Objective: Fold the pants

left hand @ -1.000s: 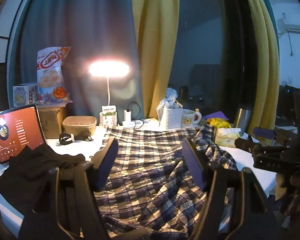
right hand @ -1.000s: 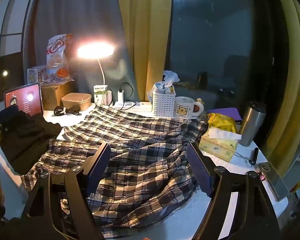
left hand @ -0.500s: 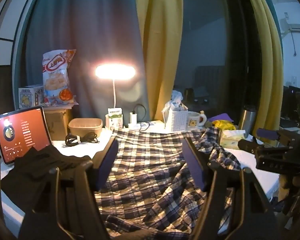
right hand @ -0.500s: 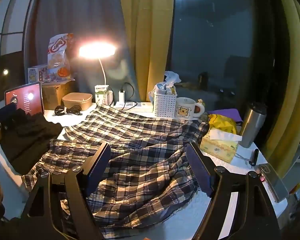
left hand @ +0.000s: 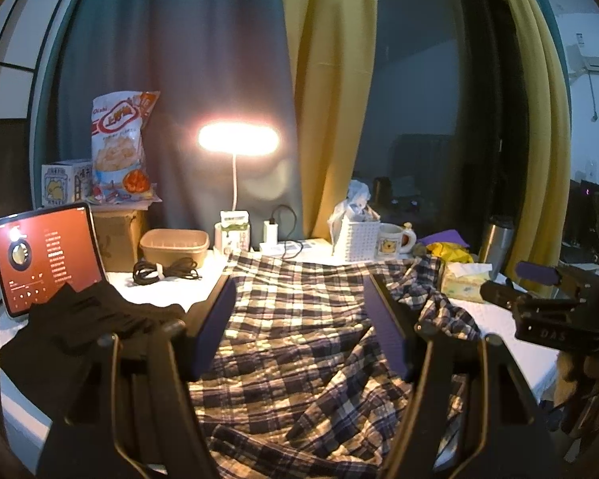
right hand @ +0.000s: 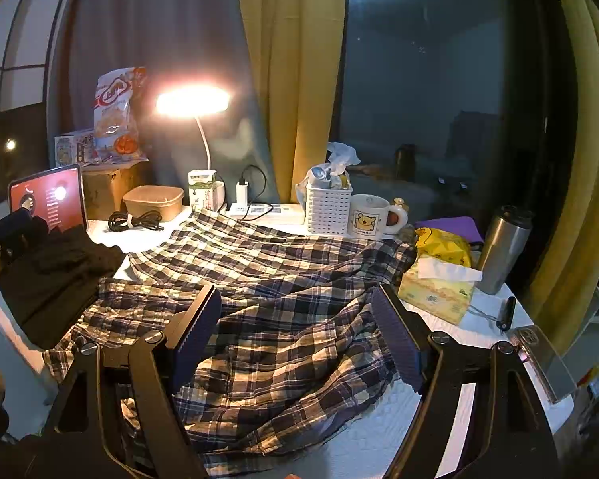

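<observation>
Plaid pants [left hand: 299,331] [right hand: 283,303] lie rumpled and spread over the white table, reaching from the lamp side to the near edge. My left gripper [left hand: 299,319] hovers above them, open, nothing between its fingers. My right gripper [right hand: 297,331] is likewise open and empty over the pants' near part. In the left wrist view the right gripper's black body [left hand: 547,311] shows at the right edge, over the table's right side.
A heap of black clothing [left hand: 72,331] [right hand: 56,267] lies at the left beside a lit tablet [left hand: 44,255]. Along the back stand a lamp [left hand: 237,141], a brown tub [right hand: 153,199], a white basket [right hand: 327,207] and a mug [right hand: 371,215]. A tissue box [right hand: 439,291], steel tumbler [right hand: 503,251] and phone [right hand: 543,359] sit right.
The left wrist view has drifted a little, with the scene sliding right and down. The right wrist view is almost unchanged. Both grippers stay open.
</observation>
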